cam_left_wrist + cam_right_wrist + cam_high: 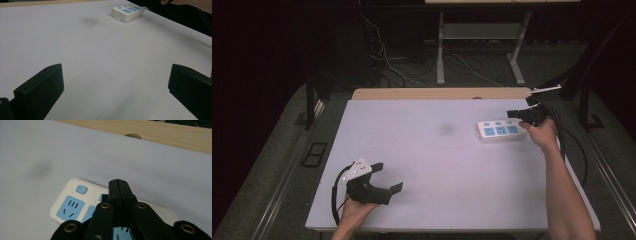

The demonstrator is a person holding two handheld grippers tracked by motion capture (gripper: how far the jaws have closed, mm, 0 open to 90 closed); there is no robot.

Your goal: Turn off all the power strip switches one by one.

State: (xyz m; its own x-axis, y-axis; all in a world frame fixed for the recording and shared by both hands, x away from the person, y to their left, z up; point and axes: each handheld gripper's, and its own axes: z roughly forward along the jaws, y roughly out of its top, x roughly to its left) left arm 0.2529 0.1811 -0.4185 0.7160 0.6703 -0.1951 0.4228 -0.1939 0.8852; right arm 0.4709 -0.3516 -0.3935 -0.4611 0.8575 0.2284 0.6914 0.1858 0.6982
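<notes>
White table top, matte, with a bare wooden strip along its far edge. One white power strip with blue sockets lies flat on it near the far right corner, long side roughly parallel to the wooden strip. Faint dark smudge on the surface just left of the power strip.

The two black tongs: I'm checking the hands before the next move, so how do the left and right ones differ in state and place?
The left black tongs stand wide open over bare white table, near the front edge; the right black tongs are shut with nothing between them. The left is far from the white power strip with blue sockets; the right hovers right over it. Both are black, hand-held and hold nothing.
</notes>
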